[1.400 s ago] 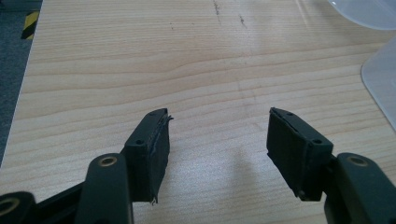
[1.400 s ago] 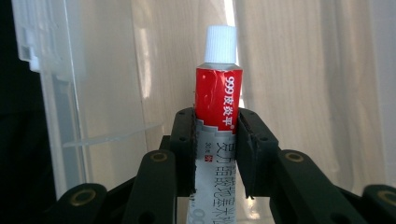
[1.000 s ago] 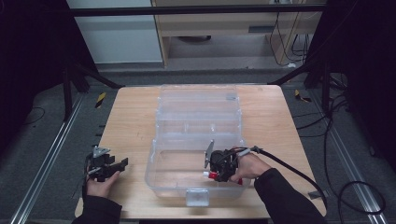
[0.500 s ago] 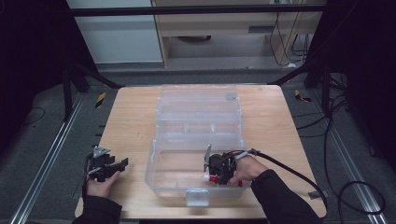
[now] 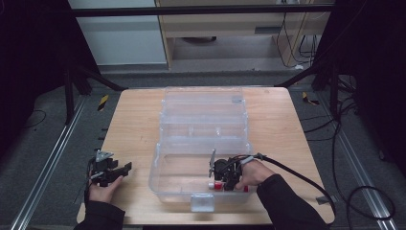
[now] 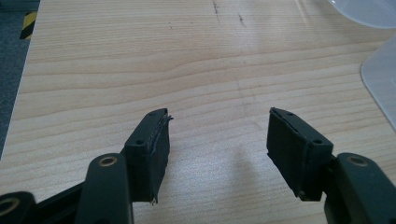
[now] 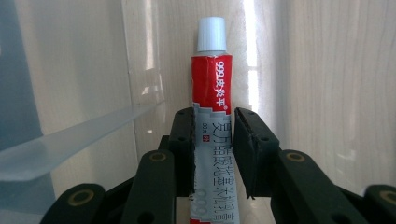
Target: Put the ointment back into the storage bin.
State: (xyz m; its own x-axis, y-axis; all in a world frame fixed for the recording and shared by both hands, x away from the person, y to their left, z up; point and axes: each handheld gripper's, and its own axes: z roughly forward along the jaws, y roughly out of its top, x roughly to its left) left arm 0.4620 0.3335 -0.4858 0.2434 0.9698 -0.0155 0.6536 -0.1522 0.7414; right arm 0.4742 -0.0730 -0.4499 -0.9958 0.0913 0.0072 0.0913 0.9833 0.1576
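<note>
Table (image 5: pixel 134 129) carries the clear storage box (image 5: pixel 203 143), lid open. Since a second ago the right gripper (image 5: pixel 216 178) has edged left and lower inside the front compartment; placement looks near. Its jaws clamp the ointment tube (image 7: pixel 211 112). Left gripper (image 6: pixel 217 140) idles on the table, jaws wide apart, empty.

Wooden table (image 5: pixel 134 124), grey floor (image 5: pixel 43 143), cables (image 5: pixel 354 143)

We count one clear plastic box (image 5: pixel 203 139) on one wooden counter (image 5: pixel 134 124), one red-and-grey tube (image 7: pixel 212 107) with one white cap (image 7: pixel 211 33), and two claws: the left claw (image 6: pixel 217 140) and the right claw (image 7: pixel 213 140). We also count two hands, one per claw.
</note>
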